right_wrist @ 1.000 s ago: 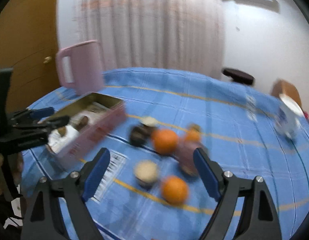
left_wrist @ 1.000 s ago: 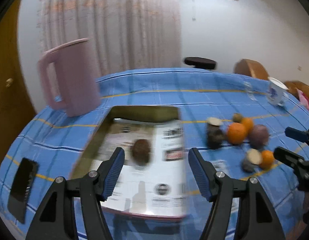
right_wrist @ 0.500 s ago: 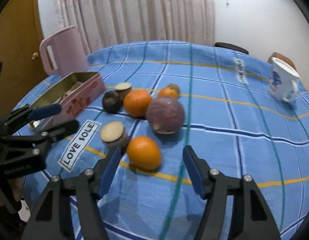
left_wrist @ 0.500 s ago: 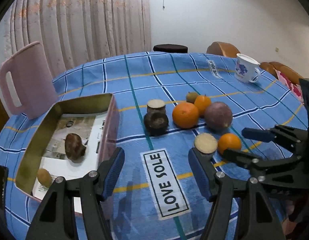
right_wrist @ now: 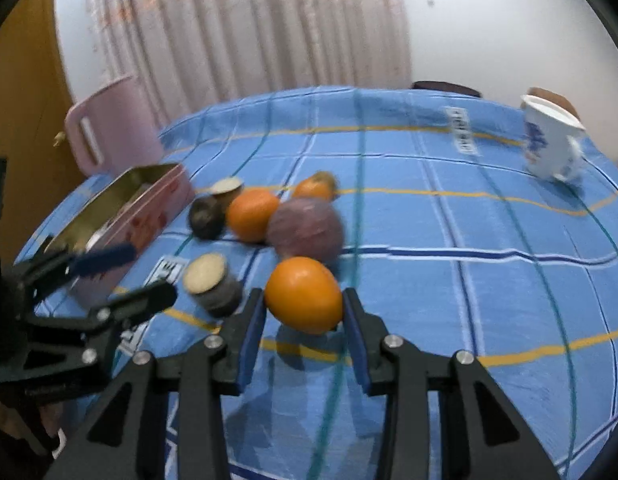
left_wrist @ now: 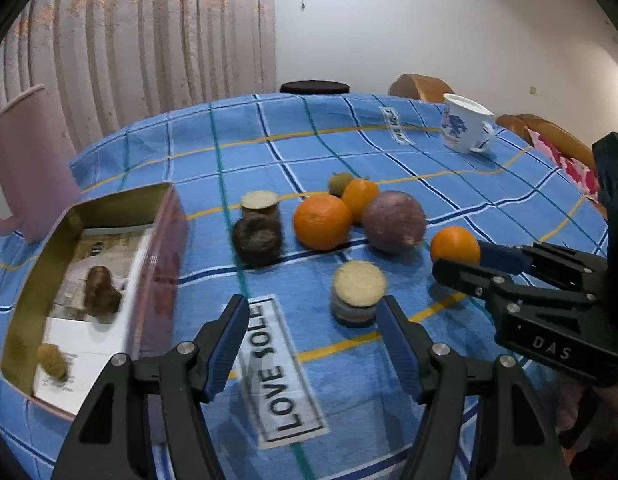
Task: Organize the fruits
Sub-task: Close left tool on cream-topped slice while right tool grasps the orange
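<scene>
Right claw (right_wrist: 303, 312) pinches the small orange (right_wrist: 303, 294)!
Left claw (left_wrist: 309, 320) hangs spread above the counter (left_wrist: 389, 152), a cut fruit (left_wrist: 359, 292) just beyond its right fingertip; the tin (left_wrist: 167, 248) sits off to its left.

**Fruit cluster beside the tin**

The left gripper (left_wrist: 311, 320) hangs with its jaws spread above the blue checked tablecloth (left_wrist: 449, 152). Just ahead stands a cut fruit stub (left_wrist: 359, 288). The right gripper (left_wrist: 463, 262) clasps a small orange (left_wrist: 453, 244). The tin (left_wrist: 165, 248) at left holds two brown fruits.
</scene>
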`<state>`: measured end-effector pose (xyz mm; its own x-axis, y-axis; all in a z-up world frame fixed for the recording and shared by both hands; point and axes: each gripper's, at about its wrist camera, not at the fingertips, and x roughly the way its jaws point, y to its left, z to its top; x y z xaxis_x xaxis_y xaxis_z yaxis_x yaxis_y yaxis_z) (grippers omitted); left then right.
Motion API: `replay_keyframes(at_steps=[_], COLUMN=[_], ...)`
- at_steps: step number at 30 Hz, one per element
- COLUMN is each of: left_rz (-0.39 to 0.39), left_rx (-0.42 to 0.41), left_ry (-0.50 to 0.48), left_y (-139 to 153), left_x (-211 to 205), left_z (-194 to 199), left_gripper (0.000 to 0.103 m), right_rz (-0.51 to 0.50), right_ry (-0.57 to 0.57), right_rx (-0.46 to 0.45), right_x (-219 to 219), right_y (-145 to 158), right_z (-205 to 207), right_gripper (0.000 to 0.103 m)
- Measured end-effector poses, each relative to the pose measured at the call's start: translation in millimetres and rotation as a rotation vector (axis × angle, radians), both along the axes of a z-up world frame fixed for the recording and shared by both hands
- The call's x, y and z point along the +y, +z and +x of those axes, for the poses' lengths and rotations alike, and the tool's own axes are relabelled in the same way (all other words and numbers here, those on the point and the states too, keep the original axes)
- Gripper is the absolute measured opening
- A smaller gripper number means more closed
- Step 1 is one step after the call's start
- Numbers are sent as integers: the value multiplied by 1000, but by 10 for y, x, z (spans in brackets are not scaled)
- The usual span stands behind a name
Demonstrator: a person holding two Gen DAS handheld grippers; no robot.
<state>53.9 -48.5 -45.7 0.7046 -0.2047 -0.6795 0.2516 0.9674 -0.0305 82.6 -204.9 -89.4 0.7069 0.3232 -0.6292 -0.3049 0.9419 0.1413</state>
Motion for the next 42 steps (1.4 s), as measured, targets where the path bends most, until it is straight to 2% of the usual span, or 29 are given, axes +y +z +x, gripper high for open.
replay_keyframes(at_steps=[7, 11, 12, 14, 16, 18, 20, 22, 29, 42], left_rz=[-37, -65, -73, -89, -111, -113, -107, -86, -115, -171], left_rx=[73, 89, 96, 114, 134, 129, 117, 100, 71, -5], left_ry=[-48, -64, -63, -73, -76, -72, -82, -61, -46, 3], left_y=[-105, -114, -123, -143, -168, -163, -150, -134, -92, 3], left_x=[-144, -137, -127, -115, -95, -95, -116, -112, -46, 84], left_z=[198, 252, 267, 291, 320, 310, 282, 258, 235, 140], left_gripper=[67, 67, 65, 44, 44, 43, 36, 36, 36, 36], right_rz=[8, 21, 21, 16, 26, 38, 28, 27, 22, 39], right_ry=[-12, -20, -21, -21, -33, -42, -34, -30, -12, 13], right_rx=[19, 39, 39, 33, 14, 9, 20, 20, 27, -63], right_x=[-41, -62, -64, -60, -85, -112, -87, -83, -61, -41], right_y=[-2, -27, -29, -23, -5, 4, -6, -5, -18, 75], right_z=[35, 73, 75, 63, 34, 22, 38, 39, 47, -97], right_gripper=[41, 41, 41, 41, 41, 41, 41, 41, 41, 41])
